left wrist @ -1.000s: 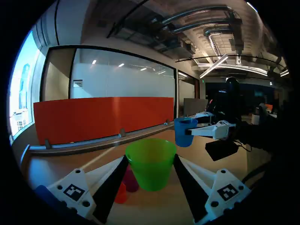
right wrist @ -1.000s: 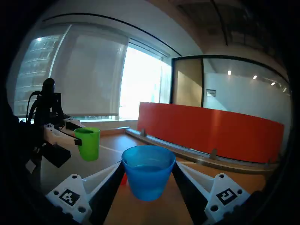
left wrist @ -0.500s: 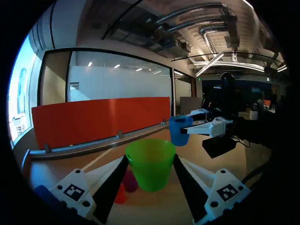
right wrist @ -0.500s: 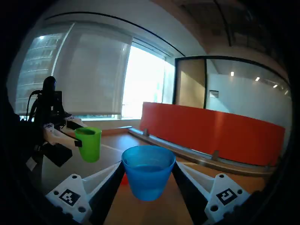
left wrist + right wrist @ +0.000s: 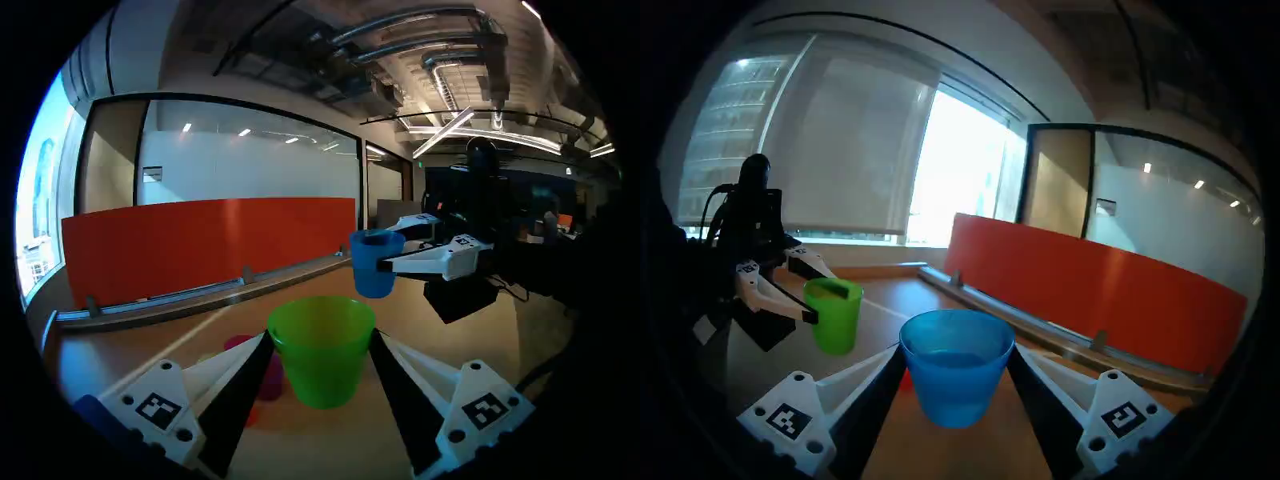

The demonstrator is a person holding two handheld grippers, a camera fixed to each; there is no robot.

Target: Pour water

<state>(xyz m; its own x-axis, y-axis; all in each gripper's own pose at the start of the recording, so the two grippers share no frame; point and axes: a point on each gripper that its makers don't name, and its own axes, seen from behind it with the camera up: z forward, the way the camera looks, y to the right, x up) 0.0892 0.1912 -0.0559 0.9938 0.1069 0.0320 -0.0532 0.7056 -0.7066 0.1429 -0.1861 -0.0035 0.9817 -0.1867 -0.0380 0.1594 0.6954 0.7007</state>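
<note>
Thin blue plastic, see-through enough to show the water [image 5: 956, 362] inside, is what my right claw [image 5: 956, 350] is clamped on. The blue cup [image 5: 958, 396] stands upright between both fingers [image 5: 872, 400], partly full and lifted off the wooden table [image 5: 956, 452]. I judge it light but sloshy. Its wall would likely buckle if I squeezed harder, and it looks smooth enough to slide once tilted, so a hold round the middle, under the flared rim, seems right. My left claw [image 5: 320, 340] grips the green cup [image 5: 322, 372] the same way, both fingers pressed on its sides, upright with its mouth open. I cannot tell whether anything is in it. From the left gripper view the blue cup [image 5: 370, 264] hangs beyond the green one, higher and to the right, not over its mouth. Nothing stands between them. Under my left finger a magenta cup [image 5: 272, 382] and a red cup [image 5: 252, 414] sit on the table, where a spill would likely land. An orange partition [image 5: 208, 240] runs along the table's far edge, and a bright window [image 5: 964, 184] glares behind.
</note>
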